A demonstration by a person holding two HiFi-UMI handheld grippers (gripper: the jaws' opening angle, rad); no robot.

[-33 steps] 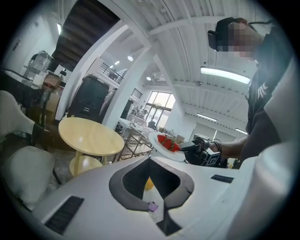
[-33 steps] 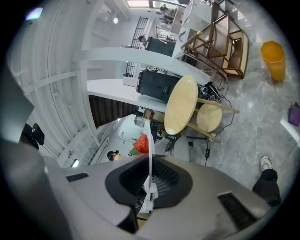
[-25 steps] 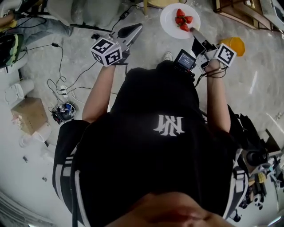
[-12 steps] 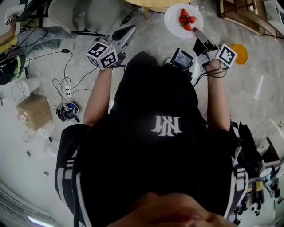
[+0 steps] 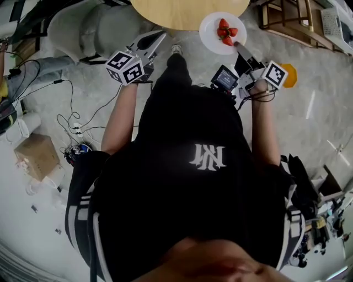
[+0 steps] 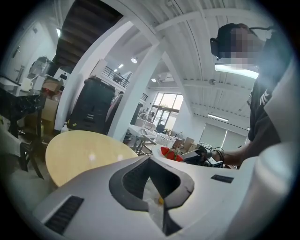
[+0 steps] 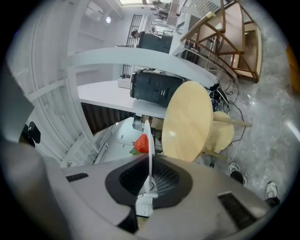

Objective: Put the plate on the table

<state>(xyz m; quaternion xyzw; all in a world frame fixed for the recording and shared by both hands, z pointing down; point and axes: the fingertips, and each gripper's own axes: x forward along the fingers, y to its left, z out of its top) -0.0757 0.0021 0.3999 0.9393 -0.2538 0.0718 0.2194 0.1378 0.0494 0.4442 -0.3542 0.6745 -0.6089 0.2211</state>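
While near the round pale-wood table (image 5: 187, 11), right gripper (image 5: 238, 48) tight on white strawberry plate (image 5: 211, 36); left gripper (image 5: 160, 36) seemingly closed, empty.

Bright, even indoor light is falling across the pale floor (image 5: 320, 126) in the head view. Streaks of sheen are showing on it at right, and the person's black shirt (image 5: 193, 193) is swallowing nearly all detail. The wide lens is bending the room at the edges, and the bottom of the frame is going soft. The white plate (image 5: 209, 36) is nearing glare. In the left gripper view a ceiling strip light (image 6: 236, 70) and far windows (image 6: 168, 101) are burning out, and small glints are sitting on the wooden table (image 6: 79, 154). Both gripper views are darkening to a round black rim, with the nearest parts blurring.
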